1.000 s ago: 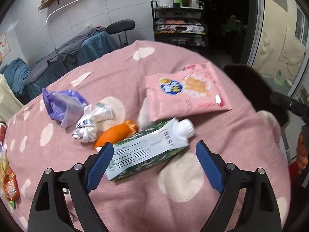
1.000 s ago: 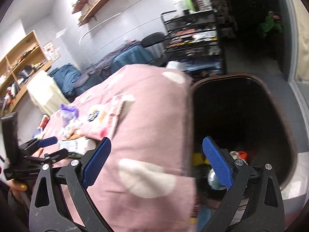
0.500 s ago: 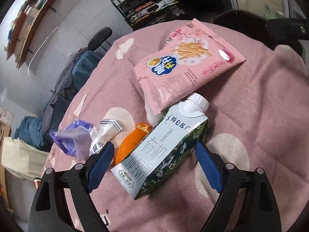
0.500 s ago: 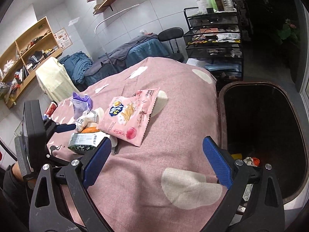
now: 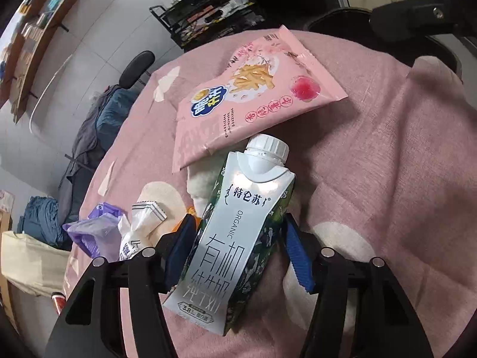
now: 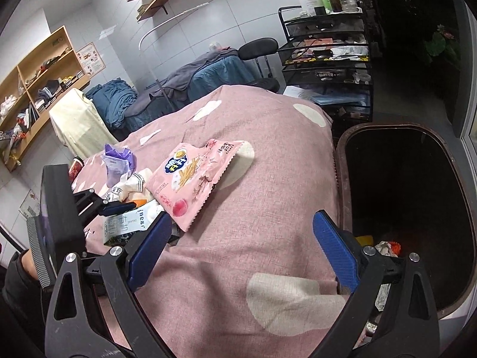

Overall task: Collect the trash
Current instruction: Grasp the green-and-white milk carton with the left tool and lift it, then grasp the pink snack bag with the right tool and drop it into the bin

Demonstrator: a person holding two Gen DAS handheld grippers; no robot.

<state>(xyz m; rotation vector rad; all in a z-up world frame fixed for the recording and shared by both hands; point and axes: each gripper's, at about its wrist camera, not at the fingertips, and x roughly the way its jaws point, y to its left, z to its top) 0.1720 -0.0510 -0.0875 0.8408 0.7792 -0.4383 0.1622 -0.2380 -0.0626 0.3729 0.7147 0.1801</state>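
One milk carton lies on the pink cloth with its white cap pointing away, and the left gripper, angled down over it, has just been closing its jaws, so both blue pads now sit against the carton's sides. Around it lie one pink snack bag, one purple wrapper, one crumpled white packet and what may be an orange wrapper, mostly hidden. The right gripper hangs spread and empty over the cloth's edge, beside the one dark trash bin.
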